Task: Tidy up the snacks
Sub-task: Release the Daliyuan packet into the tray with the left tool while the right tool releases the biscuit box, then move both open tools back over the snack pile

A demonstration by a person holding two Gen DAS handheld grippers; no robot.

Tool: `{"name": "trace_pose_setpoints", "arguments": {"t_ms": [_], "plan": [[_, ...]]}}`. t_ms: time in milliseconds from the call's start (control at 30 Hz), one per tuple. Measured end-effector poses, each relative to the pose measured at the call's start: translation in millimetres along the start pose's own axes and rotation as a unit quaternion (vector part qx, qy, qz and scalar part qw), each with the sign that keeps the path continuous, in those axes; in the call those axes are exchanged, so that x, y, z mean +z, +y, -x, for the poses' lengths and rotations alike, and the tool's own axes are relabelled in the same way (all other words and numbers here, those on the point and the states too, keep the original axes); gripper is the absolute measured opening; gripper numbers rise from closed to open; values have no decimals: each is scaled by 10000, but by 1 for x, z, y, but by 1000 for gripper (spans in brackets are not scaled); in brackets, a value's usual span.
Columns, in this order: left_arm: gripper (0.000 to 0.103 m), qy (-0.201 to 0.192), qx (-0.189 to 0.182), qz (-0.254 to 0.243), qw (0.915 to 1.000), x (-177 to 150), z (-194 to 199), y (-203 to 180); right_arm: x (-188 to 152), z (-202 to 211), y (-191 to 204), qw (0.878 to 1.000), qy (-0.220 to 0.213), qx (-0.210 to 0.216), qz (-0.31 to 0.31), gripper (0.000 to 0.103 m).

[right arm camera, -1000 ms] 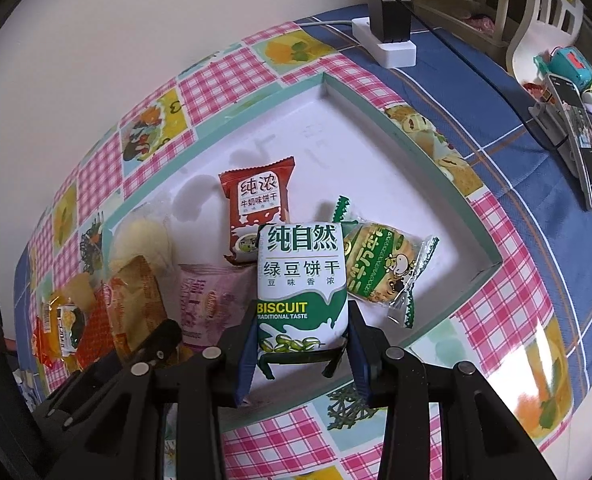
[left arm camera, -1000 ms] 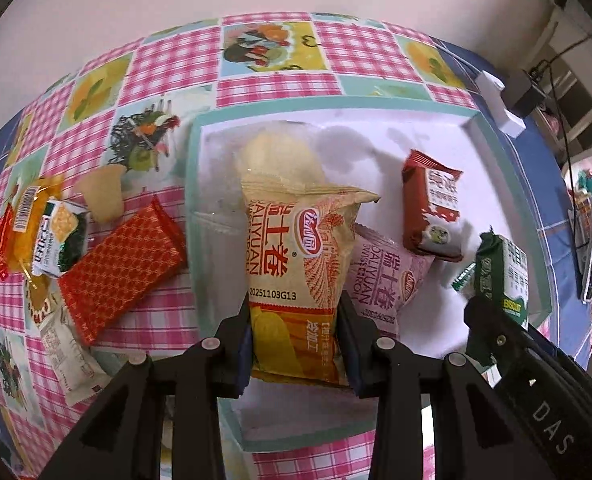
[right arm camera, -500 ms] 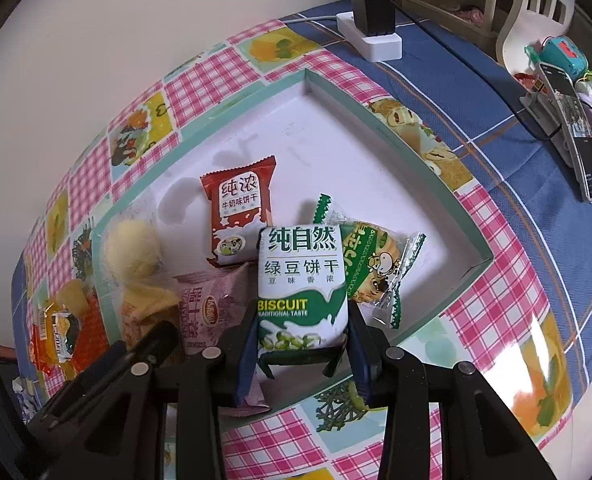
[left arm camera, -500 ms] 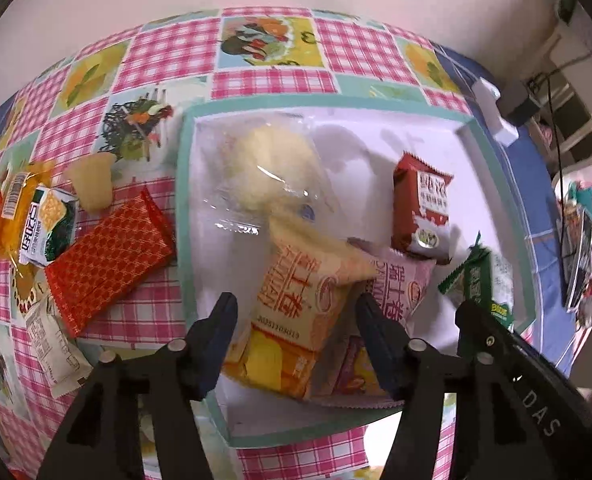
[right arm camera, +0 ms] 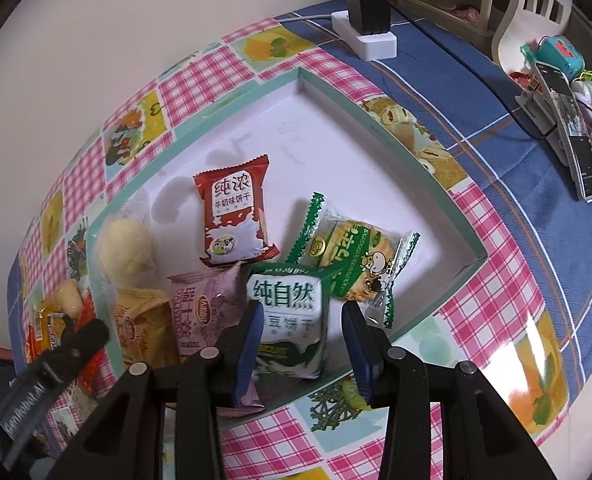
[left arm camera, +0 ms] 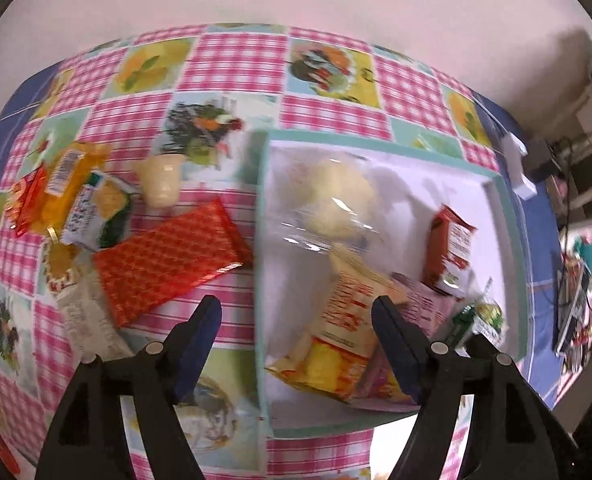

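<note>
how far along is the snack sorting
Done: about six packs lie in the tray, the orange pack among them. In hand: the green biscuit pack sits between the opening right gripper. Left: red pack and others on the cloth; the left gripper, opening, is empty.

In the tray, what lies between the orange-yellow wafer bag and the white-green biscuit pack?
A pink wafer bag lies between the orange-yellow wafer bag and the white-green biscuit pack, partly under both. The right wrist view shows it best.

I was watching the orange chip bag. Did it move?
Yes. The orange chip bag dropped from the opening left gripper and now lies tilted inside the tray.
</note>
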State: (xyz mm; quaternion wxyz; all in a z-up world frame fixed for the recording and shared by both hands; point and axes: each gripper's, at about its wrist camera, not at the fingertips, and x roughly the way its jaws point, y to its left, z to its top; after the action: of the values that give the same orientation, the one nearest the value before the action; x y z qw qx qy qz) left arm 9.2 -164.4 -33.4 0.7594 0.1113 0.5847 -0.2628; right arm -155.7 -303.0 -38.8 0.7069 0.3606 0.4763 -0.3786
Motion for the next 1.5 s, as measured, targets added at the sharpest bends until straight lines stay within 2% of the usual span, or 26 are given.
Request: {"name": "trace_pose_setpoints", "arguments": {"t_ms": [67, 133, 233, 300, 333, 367, 600, 933, 1200, 1500], "plan": [[81, -33, 130, 119, 9998, 2, 2, 10, -1, 0, 1, 10000, 5, -39, 33, 49], [86, -85, 263, 249, 9993, 4, 1, 19, -2, 1, 4, 9999, -13, -88, 77, 65], [87, -150, 482, 442, 9977, 6, -1, 33, -2, 2, 8, 9998, -73, -81, 156, 81], [89, -174, 587, 529, 9967, 6, -2, 42, -3, 4, 12, 9996, -123, -87, 244, 83], [96, -173, 616, 572, 9963, 5, -1, 46, -3, 5, 14, 9994, -151, -93, 292, 86], [98, -175, 632, 628, 9959, 5, -1, 51, -3, 5, 16, 9993, -161, -94, 319, 87], [99, -289, 691, 854, 9935, 6, 4, 67, -6, 7, 22, 9987, -250, -130, 427, 103], [101, -592, 741, 867, 9917, 8, 18, 81, -10, 9, 29, 9979, -312, -207, 534, 103], [101, -805, 627, 953, 9902, 10, 37, 101, -23, 19, 58, 9954, -482, 21, 823, 103], [101, -899, 1123, 1144, 9830, 8, 61, 146, -45, 26, 103, 9889, -615, 341, 1311, 103]]}}
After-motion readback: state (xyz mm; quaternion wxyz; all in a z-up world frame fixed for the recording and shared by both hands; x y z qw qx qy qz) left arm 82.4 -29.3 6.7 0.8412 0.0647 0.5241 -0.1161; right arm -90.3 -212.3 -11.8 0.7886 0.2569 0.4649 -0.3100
